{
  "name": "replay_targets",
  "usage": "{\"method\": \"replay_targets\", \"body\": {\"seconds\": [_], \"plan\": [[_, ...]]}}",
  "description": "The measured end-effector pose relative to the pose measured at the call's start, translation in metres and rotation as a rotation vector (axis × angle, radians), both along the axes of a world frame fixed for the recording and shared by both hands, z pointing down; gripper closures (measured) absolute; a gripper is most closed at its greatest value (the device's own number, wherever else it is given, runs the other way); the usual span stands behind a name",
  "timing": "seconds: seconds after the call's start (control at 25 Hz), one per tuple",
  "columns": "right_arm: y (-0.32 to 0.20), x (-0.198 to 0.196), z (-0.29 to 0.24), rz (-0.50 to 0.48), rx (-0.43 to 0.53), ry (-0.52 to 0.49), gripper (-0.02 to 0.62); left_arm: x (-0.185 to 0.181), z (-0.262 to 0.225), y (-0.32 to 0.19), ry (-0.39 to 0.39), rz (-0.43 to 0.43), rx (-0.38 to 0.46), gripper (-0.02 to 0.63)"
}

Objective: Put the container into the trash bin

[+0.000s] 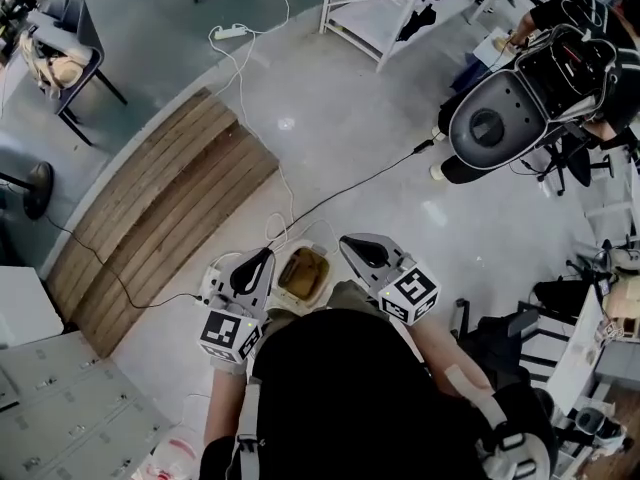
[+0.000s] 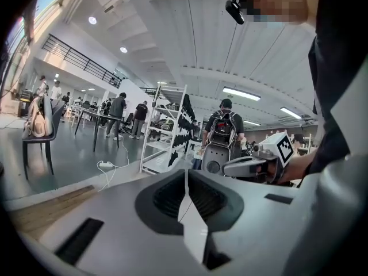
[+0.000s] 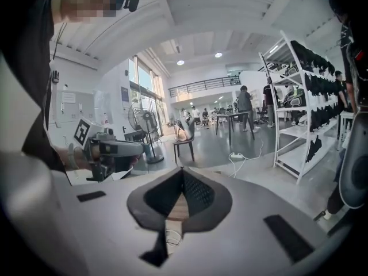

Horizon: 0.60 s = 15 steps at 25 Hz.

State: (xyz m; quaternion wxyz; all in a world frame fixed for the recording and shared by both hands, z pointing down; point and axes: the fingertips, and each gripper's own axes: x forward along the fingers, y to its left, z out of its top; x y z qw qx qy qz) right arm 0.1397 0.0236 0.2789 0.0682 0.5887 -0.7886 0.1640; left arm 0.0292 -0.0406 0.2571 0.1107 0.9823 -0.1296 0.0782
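Observation:
In the head view a white-rimmed receptacle with brown contents [image 1: 303, 273] sits on the floor right in front of me, between my two grippers; I cannot tell whether the brown is the container. My left gripper [image 1: 262, 258] is just left of it and my right gripper [image 1: 350, 243] just right, both held above it. In the left gripper view my left gripper [image 2: 185, 174] has its jaws together with nothing between them, and the right gripper [image 2: 259, 163] shows beyond. My right gripper [image 3: 182, 171] is likewise shut and empty, with the left gripper [image 3: 109, 151] at its left.
A slatted wooden platform [image 1: 160, 218] lies to the left on the grey floor, crossed by a black cable [image 1: 330, 193]. White shelving [image 1: 385, 8] stands ahead, a chair [image 1: 70, 48] at far left, a round grey machine [image 1: 500, 118] at right, and grey lockers [image 1: 50, 398] at lower left.

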Motion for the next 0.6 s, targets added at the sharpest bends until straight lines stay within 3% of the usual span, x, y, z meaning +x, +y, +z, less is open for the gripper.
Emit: {"method": "replay_targets", "body": {"seconds": [0.6], "plan": [[0.005,-0.008,-0.024,0.036,0.046,0.042,0.580,0.004,-0.020,0.003,0.028,0.007,0.034,0.595]]}}
